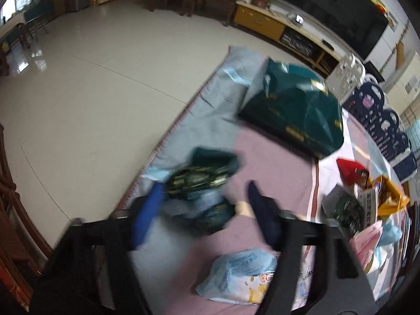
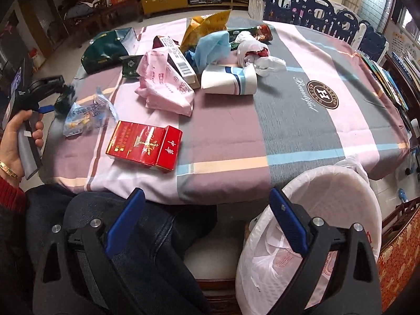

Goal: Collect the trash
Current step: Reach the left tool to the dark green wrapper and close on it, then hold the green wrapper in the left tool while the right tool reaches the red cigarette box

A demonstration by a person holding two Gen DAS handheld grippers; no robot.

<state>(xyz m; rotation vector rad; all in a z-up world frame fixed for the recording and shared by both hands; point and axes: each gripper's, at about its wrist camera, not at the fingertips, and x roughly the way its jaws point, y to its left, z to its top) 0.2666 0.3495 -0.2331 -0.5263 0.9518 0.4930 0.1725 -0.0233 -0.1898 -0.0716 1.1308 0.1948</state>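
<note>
Reaching down over the table edge, the left gripper [image 1: 204, 197] has a crumpled dark green foil wrapper [image 1: 202, 181] between its blue fingers [image 1: 148, 215] — the picture is blurred, so I cannot tell if the pads press on it. The right gripper [image 2: 207, 225] hangs with fingers spread wide and empty, beside the white bin lined with a plastic bag [image 2: 328, 210]. A red cigarette carton [image 2: 144, 144] lies on the striped tablecloth [image 2: 288, 120], near a pink plastic bag [image 2: 162, 84].

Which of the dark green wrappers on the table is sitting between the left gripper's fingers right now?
The small crumpled green wrapper near the table's edge, between the left gripper fingers. The big flat green bag lies farther off, untouched.
</note>
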